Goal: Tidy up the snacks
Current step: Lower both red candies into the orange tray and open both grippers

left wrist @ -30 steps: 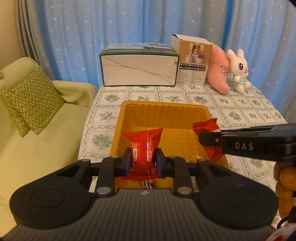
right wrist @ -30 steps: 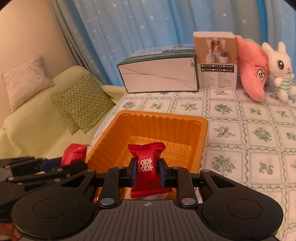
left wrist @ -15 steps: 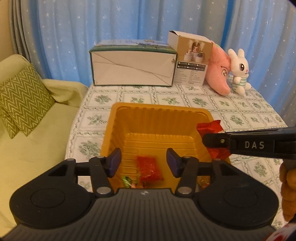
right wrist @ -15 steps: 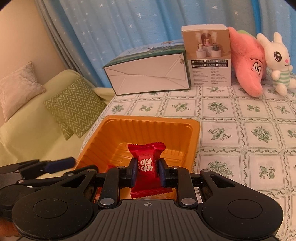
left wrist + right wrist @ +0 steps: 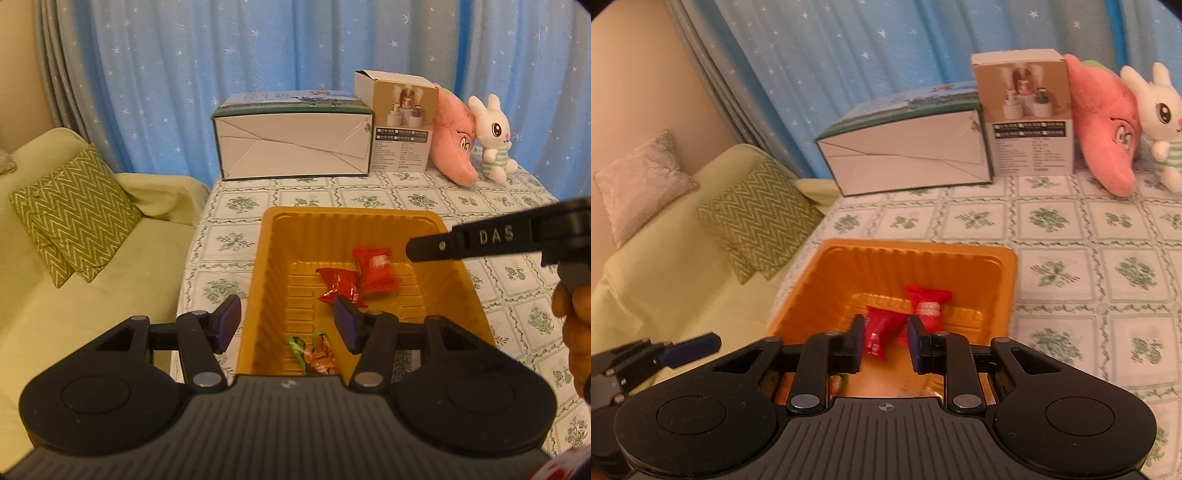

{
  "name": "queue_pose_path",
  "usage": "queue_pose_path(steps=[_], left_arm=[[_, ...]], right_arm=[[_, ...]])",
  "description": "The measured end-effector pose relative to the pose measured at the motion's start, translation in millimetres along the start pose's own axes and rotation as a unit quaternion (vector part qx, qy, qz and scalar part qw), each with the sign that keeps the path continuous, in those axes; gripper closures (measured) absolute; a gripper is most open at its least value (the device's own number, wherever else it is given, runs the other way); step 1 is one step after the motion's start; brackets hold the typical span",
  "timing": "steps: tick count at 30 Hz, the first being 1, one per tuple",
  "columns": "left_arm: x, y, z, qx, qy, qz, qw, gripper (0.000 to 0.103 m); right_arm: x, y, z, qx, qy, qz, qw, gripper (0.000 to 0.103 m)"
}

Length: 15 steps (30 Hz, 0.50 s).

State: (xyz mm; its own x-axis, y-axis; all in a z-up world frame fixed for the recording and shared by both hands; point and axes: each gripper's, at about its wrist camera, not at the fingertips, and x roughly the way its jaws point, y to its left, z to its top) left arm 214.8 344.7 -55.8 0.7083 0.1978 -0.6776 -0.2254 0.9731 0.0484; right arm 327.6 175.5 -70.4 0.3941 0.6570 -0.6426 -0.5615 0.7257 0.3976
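An orange plastic tray (image 5: 458,266) (image 5: 1004,280) stands on the table. Two red snack packets lie in it: one nearer the middle (image 5: 341,286) (image 5: 879,330), one behind it (image 5: 376,269) (image 5: 929,304). Small orange and green wrapped candies (image 5: 314,352) lie at the tray's near end. My left gripper (image 5: 288,326) is open and empty above the tray's near left side. My right gripper (image 5: 884,347) is open and empty above the tray; its finger (image 5: 472,240) reaches in from the right in the left wrist view.
A white and green box (image 5: 293,136) (image 5: 908,151), a small product box (image 5: 400,120) (image 5: 1030,118), a pink plush (image 5: 452,144) (image 5: 1104,133) and a white rabbit plush (image 5: 493,138) (image 5: 1160,122) stand at the table's back. A green sofa (image 5: 74,266) with cushions lies left.
Both grippers opened. The left one dropped its red packet into the tray first; then the right one released its packet, which now lies in the tray too.
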Motion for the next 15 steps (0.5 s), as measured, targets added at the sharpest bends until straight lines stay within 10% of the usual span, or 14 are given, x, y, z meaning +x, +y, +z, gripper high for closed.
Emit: queue_pose_path(steps=[15], left_arm=[[-38,-4,-24,-0.026,-0.003,0.003,0.9997,0.048]], right_arm=[[-47,6,-28,-0.011,-0.006,-0.021,1.000,0.078]])
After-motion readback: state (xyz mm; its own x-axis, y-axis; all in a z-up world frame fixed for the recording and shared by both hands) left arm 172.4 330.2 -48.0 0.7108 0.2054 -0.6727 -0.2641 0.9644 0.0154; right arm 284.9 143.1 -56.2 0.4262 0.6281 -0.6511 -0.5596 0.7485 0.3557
